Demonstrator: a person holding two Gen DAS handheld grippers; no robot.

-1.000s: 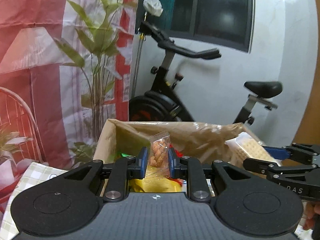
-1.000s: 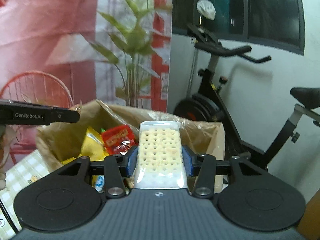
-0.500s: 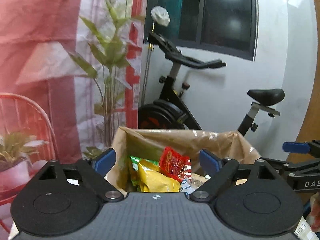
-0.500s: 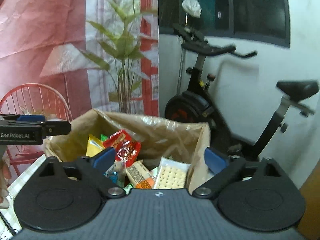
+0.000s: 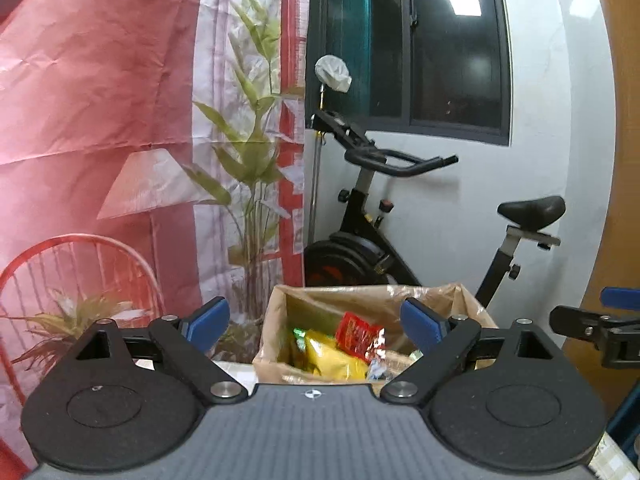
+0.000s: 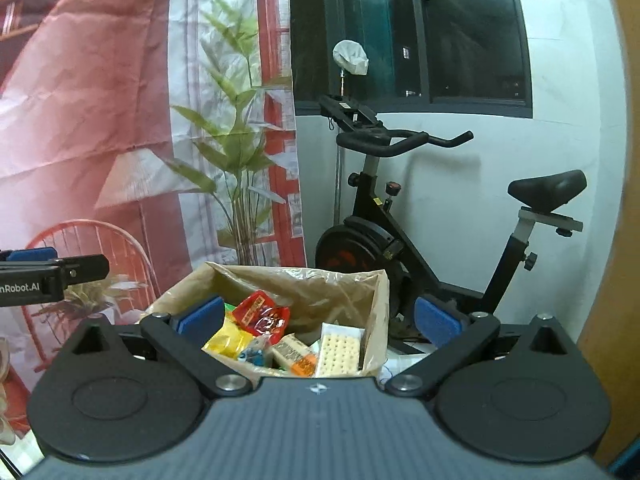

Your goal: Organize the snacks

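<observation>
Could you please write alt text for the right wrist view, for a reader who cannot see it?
The right gripper, open and empty, points at a plastic-lined cardboard box holding snacks: a cracker pack, a red packet and a yellow bag. An exercise bike stands behind.

Left gripper (image 5: 314,320): jaws spread wide, nothing between the blue pads (image 5: 208,318). Cardboard box (image 5: 276,344), 12 o'clock of gripper: holds yellow packet (image 5: 332,360) and red packet (image 5: 356,334), touching. Exercise bike (image 5: 380,240) behind box. Right gripper (image 5: 592,320) at 3 o'clock.
</observation>
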